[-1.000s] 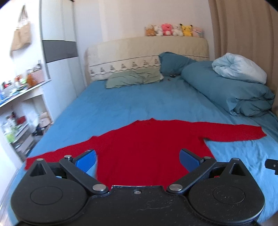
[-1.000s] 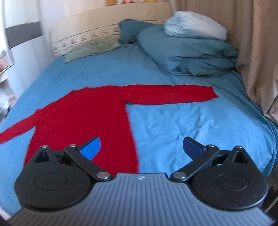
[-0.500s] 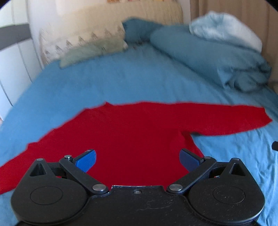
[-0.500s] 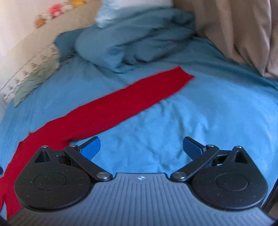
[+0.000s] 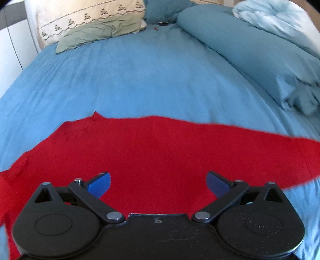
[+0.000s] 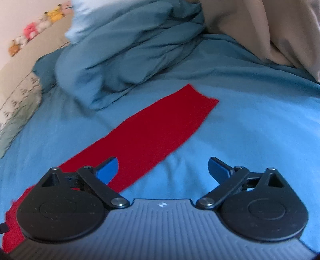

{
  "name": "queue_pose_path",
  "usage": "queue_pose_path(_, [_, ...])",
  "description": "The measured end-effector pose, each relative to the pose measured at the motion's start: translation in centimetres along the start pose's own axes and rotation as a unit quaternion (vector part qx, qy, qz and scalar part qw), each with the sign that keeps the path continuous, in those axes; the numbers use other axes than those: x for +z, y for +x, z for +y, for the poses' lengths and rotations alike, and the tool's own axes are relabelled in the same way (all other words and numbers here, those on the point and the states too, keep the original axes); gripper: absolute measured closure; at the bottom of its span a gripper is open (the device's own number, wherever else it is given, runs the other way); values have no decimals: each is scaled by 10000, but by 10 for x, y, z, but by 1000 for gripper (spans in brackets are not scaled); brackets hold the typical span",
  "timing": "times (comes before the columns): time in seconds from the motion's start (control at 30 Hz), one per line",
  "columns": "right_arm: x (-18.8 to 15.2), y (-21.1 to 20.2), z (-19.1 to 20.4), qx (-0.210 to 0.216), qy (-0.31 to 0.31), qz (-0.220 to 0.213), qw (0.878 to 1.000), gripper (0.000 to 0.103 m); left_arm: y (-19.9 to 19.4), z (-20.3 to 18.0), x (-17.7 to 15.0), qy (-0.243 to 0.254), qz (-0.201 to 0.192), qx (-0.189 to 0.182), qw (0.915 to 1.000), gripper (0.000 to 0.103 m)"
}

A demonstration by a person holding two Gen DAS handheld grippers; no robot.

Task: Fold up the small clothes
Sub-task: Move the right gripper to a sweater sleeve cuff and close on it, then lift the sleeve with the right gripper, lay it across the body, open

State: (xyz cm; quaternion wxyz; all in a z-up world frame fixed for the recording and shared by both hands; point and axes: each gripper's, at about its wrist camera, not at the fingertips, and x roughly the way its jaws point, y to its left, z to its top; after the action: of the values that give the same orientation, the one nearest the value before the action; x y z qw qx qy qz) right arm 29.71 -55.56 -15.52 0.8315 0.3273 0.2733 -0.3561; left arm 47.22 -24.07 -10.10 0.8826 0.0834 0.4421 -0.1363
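A red long-sleeved top [image 5: 160, 152] lies flat on the blue bed sheet [image 5: 140, 80], its neckline toward the pillows. My left gripper [image 5: 158, 183] hovers open over the top's body with nothing between its blue fingers. In the right wrist view the top's right sleeve [image 6: 160, 128] stretches away to its cuff near the folded duvet. My right gripper [image 6: 163, 168] is open above the sleeve's near part, its left finger over red cloth and its right finger over bare sheet.
A rolled blue duvet [image 5: 260, 50] and a pale blanket [image 5: 276, 18] lie along the bed's right side. Pillows [image 5: 94, 34] rest against the headboard. A beige curtain [image 6: 280, 30] hangs at the right. Plush toys [image 6: 34, 30] sit on the headboard.
Both grippers have moved forward and lower over the bed. The left came closer over the top's body; the right swung right toward the sleeve. Both stayed open.
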Motion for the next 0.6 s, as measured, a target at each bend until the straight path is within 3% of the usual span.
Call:
queue_pose_path(0.07, [8, 25, -10, 21, 274, 102, 9996, 0, 24, -2, 11, -33, 16, 0, 10000, 1])
queue_pose_path(0.13, [12, 45, -18, 33, 457, 127, 9989, 9, 46, -5, 17, 81, 7, 83, 9999, 1])
queue_pose_path(0.23, [14, 58, -18, -149, 234, -70, 9996, 24, 73, -9, 20, 200, 153, 124, 9996, 0])
queue_pose_path(0.33, [15, 64, -13, -360, 20, -157, 9992, 41, 96, -9, 18, 183, 411, 224, 9987, 0])
queue_pose_path(0.4, [18, 66, -10, -523, -97, -145, 9985, 62, 109, -5, 14, 59, 619, 182, 9979, 0])
queue_pose_path(0.47, [20, 65, -8, -677, -162, -127, 9975, 74, 115, 1, 14, -100, 654, 48, 9978, 0])
queue_pose_path(0.6, [27, 49, 11, -771, -385, -343, 9957, 82, 110, 7, 20, 26, 667, -108, 9977, 0])
